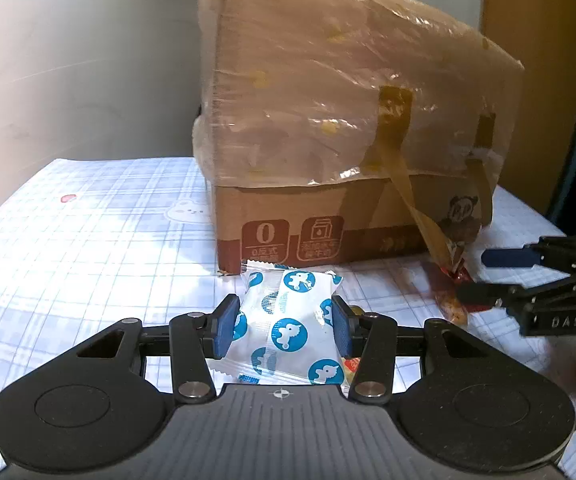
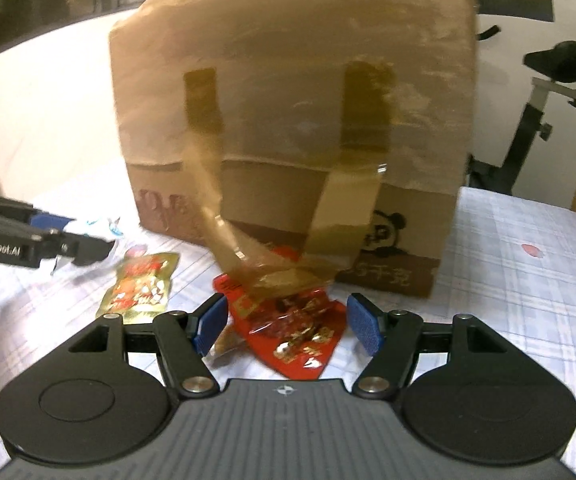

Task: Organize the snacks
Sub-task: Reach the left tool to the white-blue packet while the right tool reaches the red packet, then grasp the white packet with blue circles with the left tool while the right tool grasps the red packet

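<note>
Clamping a white-and-blue snack packet (image 1: 290,330) between its pads, the left gripper (image 1: 283,326) had it secured for moving. The right gripper (image 2: 285,322) stood unclenched around a red snack packet (image 2: 296,328), just before the cardboard box (image 2: 296,128) on the table (image 2: 528,264).

Left gripper (image 1: 283,326) clamped, right gripper (image 2: 285,322) spread wide

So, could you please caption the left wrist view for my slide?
Left gripper shut on a blue-and-white snack packet before the plastic-wrapped cardboard box.
</note>
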